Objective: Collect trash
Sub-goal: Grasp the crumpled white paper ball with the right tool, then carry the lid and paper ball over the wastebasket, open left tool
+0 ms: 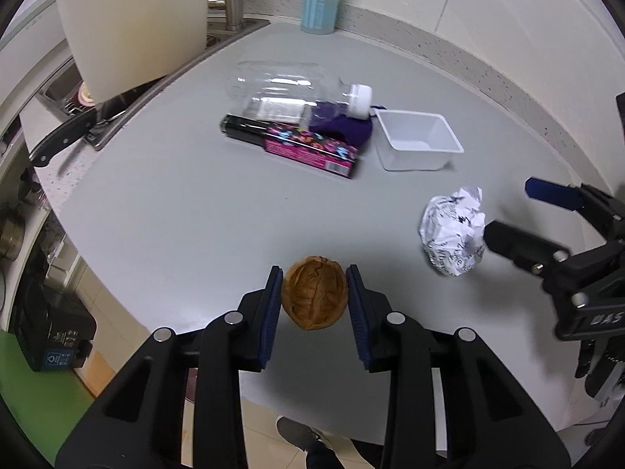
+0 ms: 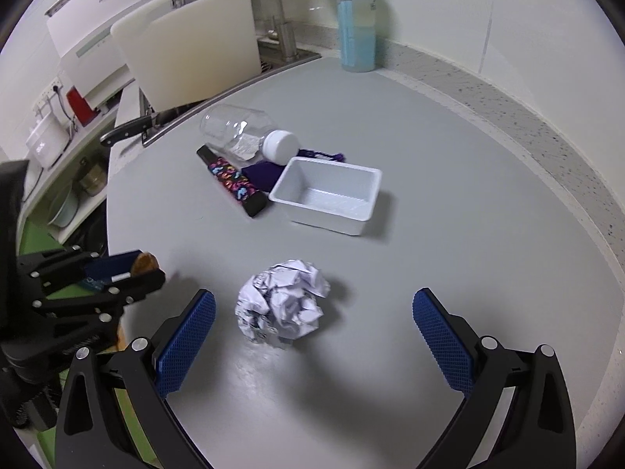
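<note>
you have the walnut shell (image 1: pixel 314 298) clamped between the left gripper's (image 1: pixel 314 305) pads; keep that squeeze light and carry it level. now ease the right gripper (image 2: pixel 312 336), its fingers spread wide, forward until the paper ball (image 2: pixel 284 304) sits centred between the pads, then close. the ball lies on the counter (image 2: pixel 449 179) just ahead of it, nearer the left finger, with the white tub (image 2: pixel 373 191) beyond.

Grey countertop (image 2: pixel 449 203) — paper ball (image 2: pixel 283 299), tray (image 2: pixel 328 199)
</note>
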Demonstrator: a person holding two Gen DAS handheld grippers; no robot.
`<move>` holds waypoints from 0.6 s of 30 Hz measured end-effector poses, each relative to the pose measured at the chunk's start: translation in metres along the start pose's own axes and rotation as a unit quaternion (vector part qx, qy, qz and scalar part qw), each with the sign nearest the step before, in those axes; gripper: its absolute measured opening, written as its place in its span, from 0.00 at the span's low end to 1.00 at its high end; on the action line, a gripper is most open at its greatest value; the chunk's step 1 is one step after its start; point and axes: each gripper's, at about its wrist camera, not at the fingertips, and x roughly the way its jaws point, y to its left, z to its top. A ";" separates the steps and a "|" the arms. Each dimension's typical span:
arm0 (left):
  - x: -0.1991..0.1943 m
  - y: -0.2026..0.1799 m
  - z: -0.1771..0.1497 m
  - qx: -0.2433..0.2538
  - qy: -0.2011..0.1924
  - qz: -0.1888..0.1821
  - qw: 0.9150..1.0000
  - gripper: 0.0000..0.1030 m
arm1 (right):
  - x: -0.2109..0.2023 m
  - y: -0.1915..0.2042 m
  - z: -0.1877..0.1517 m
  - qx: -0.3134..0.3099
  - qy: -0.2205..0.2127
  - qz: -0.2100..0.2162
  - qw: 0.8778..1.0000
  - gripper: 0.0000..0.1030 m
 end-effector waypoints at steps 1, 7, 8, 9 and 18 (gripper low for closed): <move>-0.002 0.003 0.000 -0.002 -0.001 0.001 1.000 0.32 | 0.003 0.002 0.001 -0.001 0.004 0.000 1.000 0.94; -0.012 0.013 0.003 -0.011 -0.006 0.003 1.000 0.32 | 0.025 0.009 0.005 -0.003 0.041 0.002 0.999 0.94; -0.013 0.014 0.003 -0.012 -0.007 0.004 1.000 0.32 | 0.027 0.010 0.004 -0.005 0.046 0.001 0.999 0.94; -0.014 0.015 0.003 -0.013 -0.008 0.003 1.000 0.32 | 0.029 0.011 0.004 -0.006 0.049 -0.001 0.999 0.94; -0.017 0.021 -0.003 -0.023 -0.008 -0.002 1.000 0.32 | 0.038 0.016 -0.002 -0.010 0.068 -0.003 0.998 0.52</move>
